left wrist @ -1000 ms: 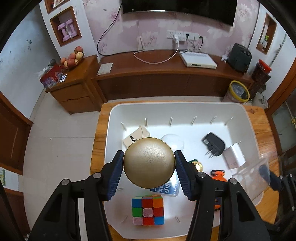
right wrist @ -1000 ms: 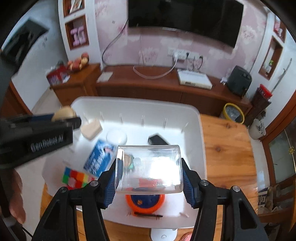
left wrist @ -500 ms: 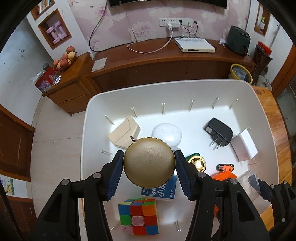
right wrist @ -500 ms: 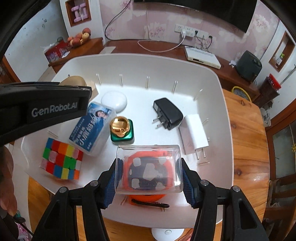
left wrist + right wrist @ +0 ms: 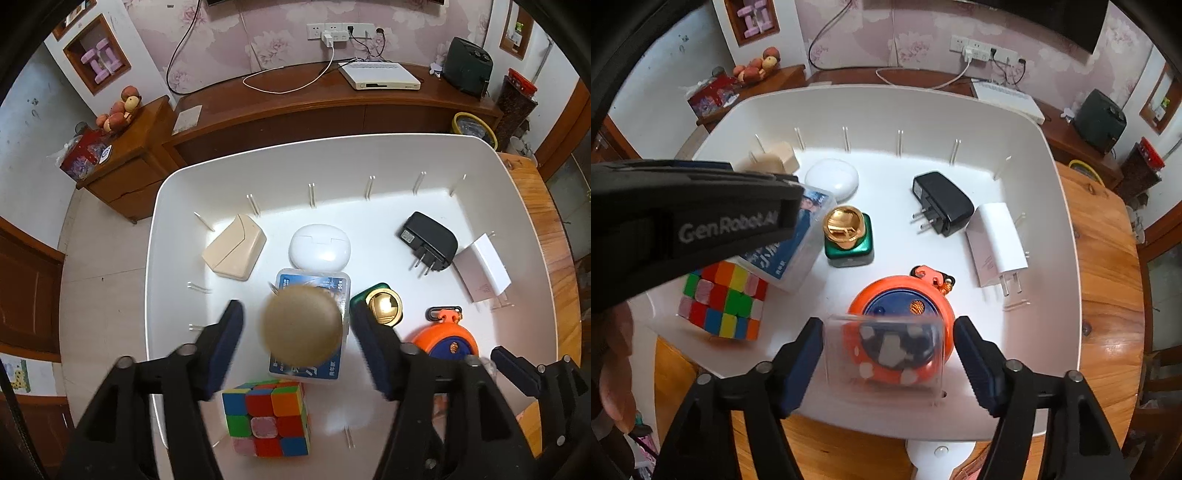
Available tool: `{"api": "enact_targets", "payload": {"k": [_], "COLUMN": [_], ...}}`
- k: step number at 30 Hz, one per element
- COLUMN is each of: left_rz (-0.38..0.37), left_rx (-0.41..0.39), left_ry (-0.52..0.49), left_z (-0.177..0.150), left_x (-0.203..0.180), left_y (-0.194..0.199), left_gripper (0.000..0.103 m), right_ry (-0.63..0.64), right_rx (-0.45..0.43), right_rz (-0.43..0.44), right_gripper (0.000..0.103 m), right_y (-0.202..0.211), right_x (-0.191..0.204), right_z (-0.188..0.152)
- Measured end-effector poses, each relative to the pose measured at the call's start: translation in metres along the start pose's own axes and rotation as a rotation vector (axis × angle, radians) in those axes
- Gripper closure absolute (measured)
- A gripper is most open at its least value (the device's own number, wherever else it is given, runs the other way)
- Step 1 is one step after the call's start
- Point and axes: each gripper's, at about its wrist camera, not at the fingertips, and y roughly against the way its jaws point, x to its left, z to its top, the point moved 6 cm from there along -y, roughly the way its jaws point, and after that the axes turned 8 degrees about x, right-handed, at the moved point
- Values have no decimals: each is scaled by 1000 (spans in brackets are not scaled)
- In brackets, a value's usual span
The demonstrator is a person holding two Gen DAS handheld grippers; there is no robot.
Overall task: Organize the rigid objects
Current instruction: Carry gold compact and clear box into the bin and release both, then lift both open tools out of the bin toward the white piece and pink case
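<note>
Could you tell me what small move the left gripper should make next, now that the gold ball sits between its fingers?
Probably lift the left gripper straight up and away. Its jaws stand open, clear of the blurred, round gold ball, which appears released over the blue-labelled clear plastic box in the white tray.

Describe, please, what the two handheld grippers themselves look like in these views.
Both the left gripper and the right gripper are matte black plastic with dark blue ribbed finger pads and silver screws. The left's side carries white "GenRobot.AI" lettering. No cables or sleeves show.
</note>
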Motion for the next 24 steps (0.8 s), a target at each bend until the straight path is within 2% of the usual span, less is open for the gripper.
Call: {"api": "enact_targets", "payload": {"k": [1,2,10,24], "left_rz": [-1,-6,-29,-106], "left_rx": [-1,-4,-40,-163], "left_ry": [0,1,19,-16], "left_z": [-1,-1,-6,-41], "left_x": [0,0,7,12], "left_y": [2,4,30,114], "left_gripper": [18,13,13,12], "right_ry": [1,0,-13,-58], "right_rx": [-6,-11,-54,-148], "right_rz": [8,16,17,-5], "right_gripper": [29,29,29,29], "right_y": [2,4,25,86], "right_x": [1,2,7,11], "right_z": [0,0,-5,-35]}}
